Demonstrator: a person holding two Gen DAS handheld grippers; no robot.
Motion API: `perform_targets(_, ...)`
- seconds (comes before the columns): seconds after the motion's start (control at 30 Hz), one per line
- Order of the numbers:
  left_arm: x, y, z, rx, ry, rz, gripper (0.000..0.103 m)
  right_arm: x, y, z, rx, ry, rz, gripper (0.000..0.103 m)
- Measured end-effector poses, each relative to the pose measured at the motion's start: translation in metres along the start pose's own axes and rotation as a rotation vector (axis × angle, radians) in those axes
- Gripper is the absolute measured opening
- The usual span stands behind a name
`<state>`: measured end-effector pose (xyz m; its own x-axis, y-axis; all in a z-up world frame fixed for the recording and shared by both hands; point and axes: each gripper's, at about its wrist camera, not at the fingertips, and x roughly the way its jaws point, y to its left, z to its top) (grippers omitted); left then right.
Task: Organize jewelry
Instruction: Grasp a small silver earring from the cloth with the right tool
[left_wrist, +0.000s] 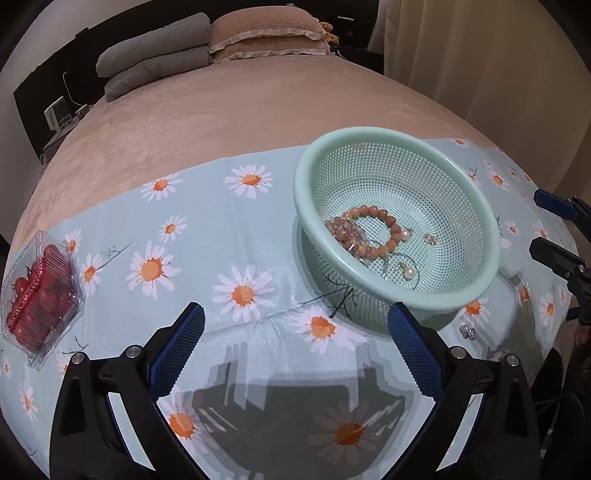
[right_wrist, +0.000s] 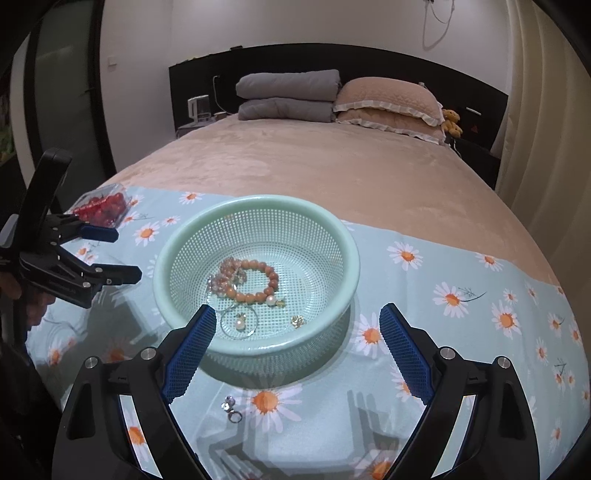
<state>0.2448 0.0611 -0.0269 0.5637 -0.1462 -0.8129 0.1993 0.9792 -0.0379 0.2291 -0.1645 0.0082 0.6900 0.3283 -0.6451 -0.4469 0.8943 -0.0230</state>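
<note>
Right wrist view shows the mint-green colander basket (right_wrist: 255, 280) on the daisy-print cloth (right_wrist: 461, 325), already holding a wooden-bead bracelet (right_wrist: 258, 280), a crystal-bead bracelet (right_wrist: 225, 277), a pearl hoop earring (right_wrist: 239, 323) and a small gold piece (right_wrist: 297, 320). One item is left outside — a small rhinestone ring or earring (right_wrist: 232, 408) lying on the cloth just in front of the basket, between the fingers of the right gripper (right_wrist: 297, 347), whose jaws stand wide apart and empty. The left gripper (left_wrist: 295, 350) is likewise spread open, holding nothing.

By my reading the sorting is nearly done; the next move calls for lowering the right gripper onto that last tiny piece and pinching it precisely.

Hard to tell: what exactly the stray piece is, and how the bracelets tangle. A clear box of cherry tomatoes (left_wrist: 38, 295) sits well apart.
</note>
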Motion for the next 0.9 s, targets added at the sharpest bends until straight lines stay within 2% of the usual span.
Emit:
perform_targets(0.2, 0.001, -0.026, -0.020, 0.039, 0.007, -0.054, 0.097, -0.008, 0.013, -0.030, 0.016, 0.008, 0.033, 0.086)
perform_targets(0.37, 0.018, -0.050, -0.034, 0.092, 0.035, -0.081, 0.097, 0.003, 0.032, -0.061, -0.028, 0.076, 0.041, 0.083)
perform_targets(0.53, 0.030, -0.066, -0.043, 0.136, 0.013, -0.090, 0.097, 0.019, 0.037, -0.082, -0.016, 0.121, 0.063, 0.072)
perform_targets(0.6, 0.036, -0.073, -0.045, 0.158, 0.007, -0.070, 0.097, 0.027, 0.038, -0.087, -0.012, 0.139, 0.067, 0.064)
perform_targets(0.67, 0.043, -0.080, -0.047, 0.194, 0.003, -0.052, 0.093, 0.034, 0.039, -0.089, -0.004, 0.151, 0.080, 0.056)
perform_targets(0.7, 0.047, -0.082, -0.048, 0.206, 0.006, -0.045, 0.088, 0.038, 0.040, -0.090, -0.004, 0.159, 0.082, 0.048)
perform_targets(0.73, 0.052, -0.084, -0.049, 0.212, 0.019, -0.048, 0.079, 0.043, 0.040, -0.091, -0.002, 0.173, 0.083, 0.044)
perform_targets(0.8, 0.056, -0.084, -0.051, 0.206, 0.001, -0.061, 0.074, 0.050, 0.042, -0.093, -0.002, 0.186, 0.078, 0.037)
perform_targets(0.83, 0.056, -0.084, -0.052, 0.211, -0.007, -0.074, 0.066, 0.051, 0.042, -0.093, 0.000, 0.187, 0.073, 0.033)
perform_targets(0.87, 0.055, -0.086, -0.053, 0.225, -0.014, -0.086, 0.062, 0.052, 0.041, -0.092, 0.008, 0.192, 0.073, 0.024)
perform_targets(0.9, 0.054, -0.088, -0.055, 0.244, -0.022, -0.094, 0.051, 0.053, 0.040, -0.091, 0.018, 0.198, 0.075, 0.012)
